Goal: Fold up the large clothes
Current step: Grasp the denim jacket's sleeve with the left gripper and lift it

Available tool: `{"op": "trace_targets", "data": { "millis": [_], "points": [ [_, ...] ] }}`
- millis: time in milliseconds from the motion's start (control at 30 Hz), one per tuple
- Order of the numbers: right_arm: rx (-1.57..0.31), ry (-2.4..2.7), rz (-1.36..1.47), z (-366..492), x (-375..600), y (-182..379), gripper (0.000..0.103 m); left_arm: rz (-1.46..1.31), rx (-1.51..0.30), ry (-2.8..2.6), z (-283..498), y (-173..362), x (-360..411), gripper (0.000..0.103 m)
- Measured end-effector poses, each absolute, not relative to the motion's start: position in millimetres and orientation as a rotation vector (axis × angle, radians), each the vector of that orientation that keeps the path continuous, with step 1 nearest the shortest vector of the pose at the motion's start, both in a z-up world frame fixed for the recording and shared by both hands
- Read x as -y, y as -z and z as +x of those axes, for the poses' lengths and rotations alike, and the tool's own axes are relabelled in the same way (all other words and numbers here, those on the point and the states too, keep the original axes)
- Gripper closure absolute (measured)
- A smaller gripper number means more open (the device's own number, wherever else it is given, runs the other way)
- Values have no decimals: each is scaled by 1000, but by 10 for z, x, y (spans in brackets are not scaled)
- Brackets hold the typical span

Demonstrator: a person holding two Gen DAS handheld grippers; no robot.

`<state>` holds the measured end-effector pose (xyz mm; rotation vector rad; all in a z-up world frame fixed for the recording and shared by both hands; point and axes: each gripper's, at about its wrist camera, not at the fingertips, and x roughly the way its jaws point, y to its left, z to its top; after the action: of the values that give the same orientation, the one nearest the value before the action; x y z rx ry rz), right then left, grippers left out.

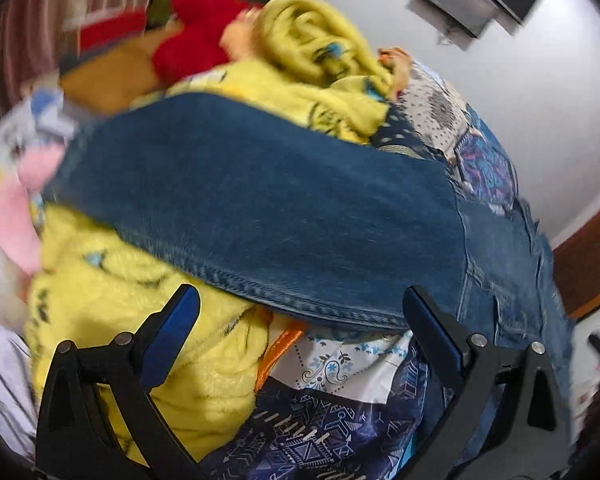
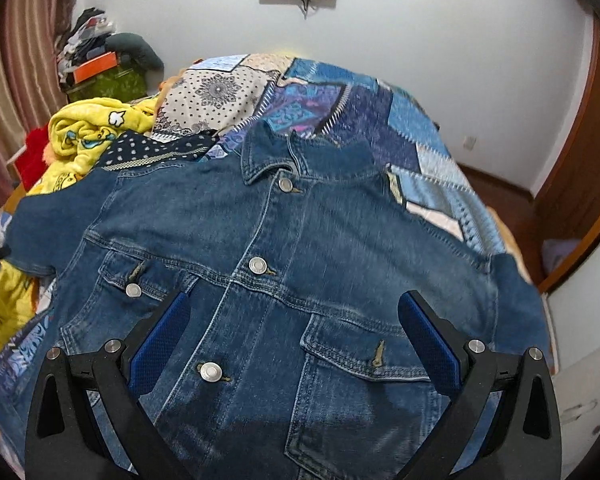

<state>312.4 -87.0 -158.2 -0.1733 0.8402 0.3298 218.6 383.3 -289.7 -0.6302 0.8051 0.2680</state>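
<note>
A: Where does the denim jacket (image 2: 284, 272) lie for you?

B: Front up across the patchwork bedspread (image 2: 416, 120), buttoned, collar toward twelve o'clock; in my right wrist view it fills the middle, with a sleeve running out to nine o'clock over the yellow fleece blanket (image 2: 88, 132).

A: And your grippers?

B: My right gripper (image 2: 294, 332) hangs over the chest with its fingers spread wide, holding nothing; my left gripper (image 1: 300, 320) is just as wide apart, empty, facing the sleeve (image 1: 260, 208) edge at about twelve o'clock.

A: What worries you?

B: The sleeve rests on the fleece rather than on the flat bed; if I pinch low with the left I could catch yellow fleece along with denim, and the blanket would drag into the fold; that is my guess, not something seen.

A: Anything else?

B: The left view is smeared, so I cannot tell whether the fingers touch the seam yet; a hasty grab could take one layer only, and the sleeve would twist; heavy denim may also slide off the blue pads (image 2: 164, 336); and the far shoulder at three o'clock sits near the bed's edge, so a hard tug might pull it over.
</note>
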Motion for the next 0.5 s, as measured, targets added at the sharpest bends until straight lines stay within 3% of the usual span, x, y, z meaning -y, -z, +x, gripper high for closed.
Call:
{"op": "trace_targets", "data": {
  "millis": [367, 500],
  "points": [
    [-894, -364, -76, 3203, 947, 1579, 0, -859, -828, -306, 2294, 3288, -4263, 28],
    [-908, -381, -60, 3208, 954, 1565, 0, -806, -834, -371, 2349, 3211, -4284, 50]
  ]
}}
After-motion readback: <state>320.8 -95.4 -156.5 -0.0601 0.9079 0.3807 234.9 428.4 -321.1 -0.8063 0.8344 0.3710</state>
